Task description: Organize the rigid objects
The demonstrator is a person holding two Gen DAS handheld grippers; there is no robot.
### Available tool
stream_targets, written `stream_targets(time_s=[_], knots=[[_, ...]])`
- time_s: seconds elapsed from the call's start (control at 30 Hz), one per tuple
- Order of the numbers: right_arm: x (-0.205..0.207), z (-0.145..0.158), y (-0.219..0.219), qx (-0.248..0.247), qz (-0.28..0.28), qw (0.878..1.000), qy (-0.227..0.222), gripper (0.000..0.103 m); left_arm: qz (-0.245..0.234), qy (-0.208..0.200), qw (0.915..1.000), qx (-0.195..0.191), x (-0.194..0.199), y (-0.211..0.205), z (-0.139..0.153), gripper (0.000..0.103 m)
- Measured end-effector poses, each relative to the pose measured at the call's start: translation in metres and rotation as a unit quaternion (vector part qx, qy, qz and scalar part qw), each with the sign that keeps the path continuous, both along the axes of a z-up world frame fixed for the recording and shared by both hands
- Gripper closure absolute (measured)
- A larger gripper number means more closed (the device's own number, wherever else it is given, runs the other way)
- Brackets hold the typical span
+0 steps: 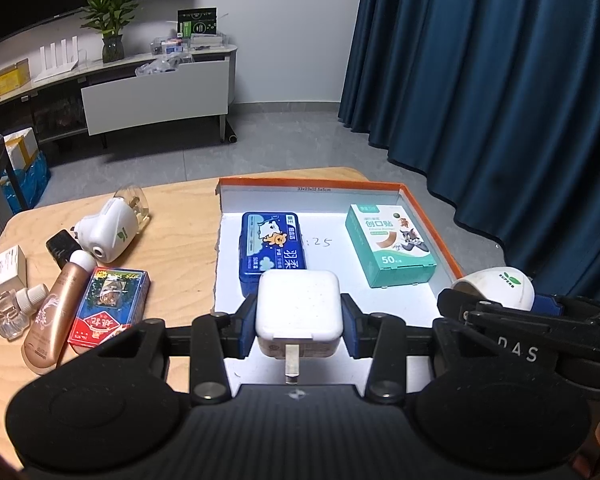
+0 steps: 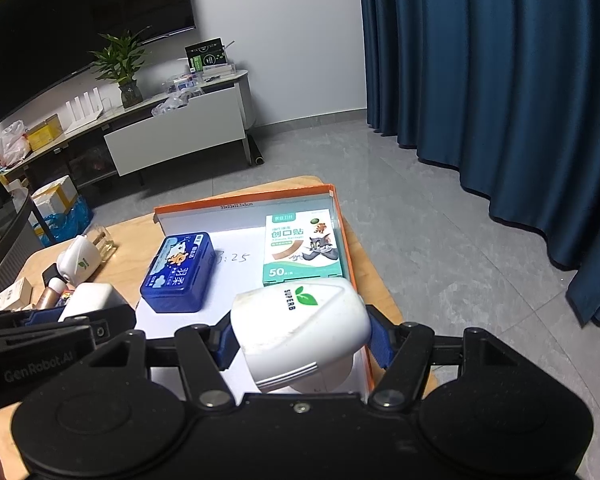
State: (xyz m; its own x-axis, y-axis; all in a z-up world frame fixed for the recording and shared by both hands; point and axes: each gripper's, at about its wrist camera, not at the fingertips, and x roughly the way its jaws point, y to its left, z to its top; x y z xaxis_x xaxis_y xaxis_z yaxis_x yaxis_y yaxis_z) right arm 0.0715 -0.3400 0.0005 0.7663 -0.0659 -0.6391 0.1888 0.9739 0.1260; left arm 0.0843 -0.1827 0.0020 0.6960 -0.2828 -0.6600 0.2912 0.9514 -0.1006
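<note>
Both grippers hold loads above the near edge of the orange-rimmed box [image 1: 428,216], which sits on the right half of the surface [image 1: 180,216].

1. Left gripper [image 1: 299,318]: its fingers are clamped on the white charger [image 1: 298,306], prongs facing you. The blue tin [image 1: 273,246] lies just beyond it, along the box's left wall. If you lower straight ahead, the charger may land on the tin and tip; set it in the bare floor at the near left corner.

2. Right gripper [image 2: 302,342]: its fingers are clamped on the white plug-in vaporizer [image 2: 300,328]. Its shell is rounded, so judge the hold as less secure; it may roll on release. The plaster box [image 2: 302,250] occupies the far right corner, just ahead, and could be struck.

3. The two grippers work side by side. Release one at a time to avoid a clash.

Still waiting near the surface's left edge: a second vaporizer [image 1: 108,232], a black adapter [image 1: 62,246], a gold tube [image 1: 58,312], a card pack [image 1: 108,310], a clear refill bottle [image 1: 14,312] and a white carton [image 1: 0,276]. They lie close together, some touching.
</note>
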Motion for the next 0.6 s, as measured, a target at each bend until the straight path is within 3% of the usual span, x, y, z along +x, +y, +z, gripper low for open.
stream_targets(time_s=[0.6], knots=[[0.0047,-0.0079,-0.0013,0.007,0.002,1.000,0.012,0.027,0.000,0.010,0.9999,0.002,0.0031,-0.0005,-0.0074,0.061]])
